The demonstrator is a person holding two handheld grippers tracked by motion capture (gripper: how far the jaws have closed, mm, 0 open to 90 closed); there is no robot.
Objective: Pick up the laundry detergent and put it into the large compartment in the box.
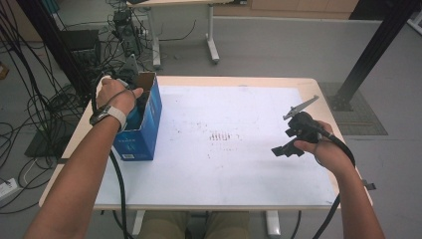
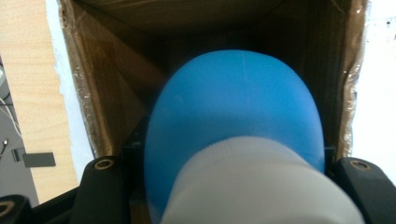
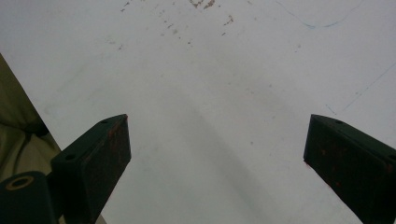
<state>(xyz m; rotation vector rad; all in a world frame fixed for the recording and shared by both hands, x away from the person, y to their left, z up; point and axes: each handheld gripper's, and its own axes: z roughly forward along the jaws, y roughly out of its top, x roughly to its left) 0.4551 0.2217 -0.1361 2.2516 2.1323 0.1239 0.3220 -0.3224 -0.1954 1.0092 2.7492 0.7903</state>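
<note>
White tabletop [image 1: 239, 164]: left tongs [image 2: 224, 186] pinch a blue bottle [image 2: 233, 107] (white-capped) inside the cardboard box [image 2: 116, 88]; right tongs [image 3: 217, 154] spread.

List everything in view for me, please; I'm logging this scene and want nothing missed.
Box: one, blue outside, brown inside, open top, table's left edge.
Bottle: one, blue with white cap, held inside the box.
Table: one, pale wood with white sheet on top.
Cables: many, black, on the floor at left.
Left claw: one, black, shut on the bottle, in the box.
Right claw: one, black, open, above the white sheet.
</note>
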